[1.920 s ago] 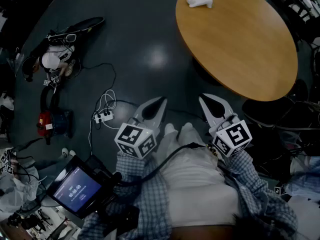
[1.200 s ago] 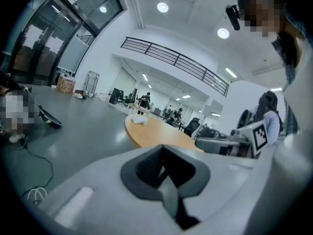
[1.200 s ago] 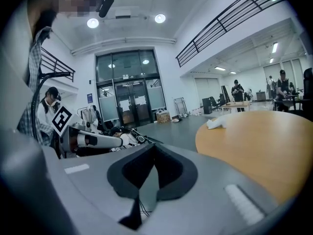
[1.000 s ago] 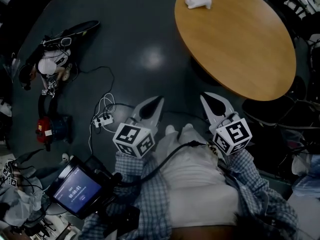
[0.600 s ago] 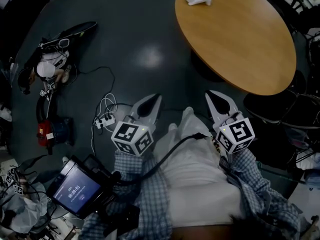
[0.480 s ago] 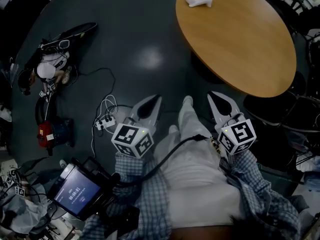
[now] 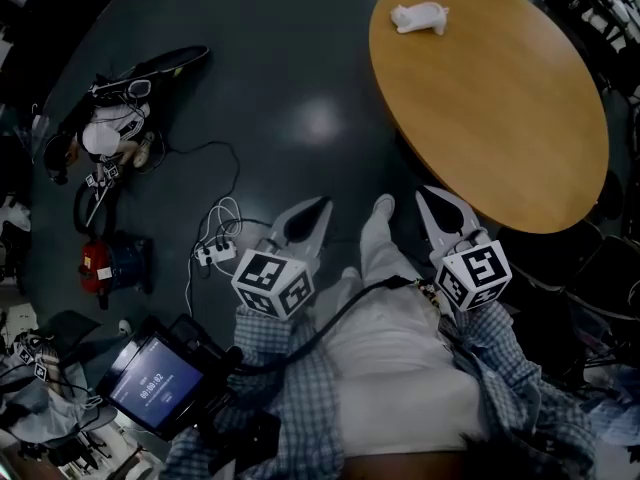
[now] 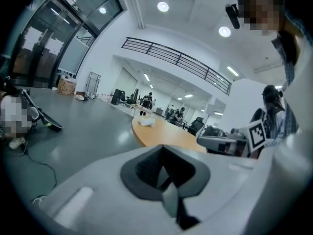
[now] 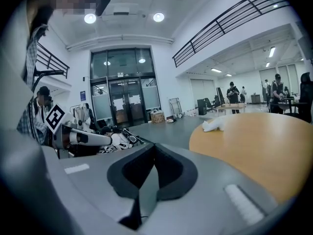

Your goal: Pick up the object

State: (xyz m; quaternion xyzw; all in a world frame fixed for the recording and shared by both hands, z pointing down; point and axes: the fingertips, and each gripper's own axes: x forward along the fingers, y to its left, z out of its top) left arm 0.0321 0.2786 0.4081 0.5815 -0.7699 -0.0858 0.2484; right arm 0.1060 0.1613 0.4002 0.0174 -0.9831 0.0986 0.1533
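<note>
A small white object (image 7: 420, 16) lies near the far edge of the round wooden table (image 7: 500, 98); it also shows as a pale lump (image 8: 146, 123) in the left gripper view and as a white shape (image 9: 213, 125) in the right gripper view. My left gripper (image 7: 313, 211) is held at waist height, jaws shut and empty, well short of the table. My right gripper (image 7: 431, 200) hangs beside it near the table's near edge, jaws also shut with nothing in them. Both are far from the object.
On the dark floor to the left lie cables and a white power strip (image 7: 209, 254), a red device (image 7: 95, 265), a white helmet-like thing (image 7: 102, 138) and a screen (image 7: 150, 391). The person's white trousers and shoe (image 7: 381, 208) show between the grippers.
The view has shifted so the table and white object sit further right. One leg has stepped forward between the grippers. Both grippers keep their pose, jaws unchanged.
</note>
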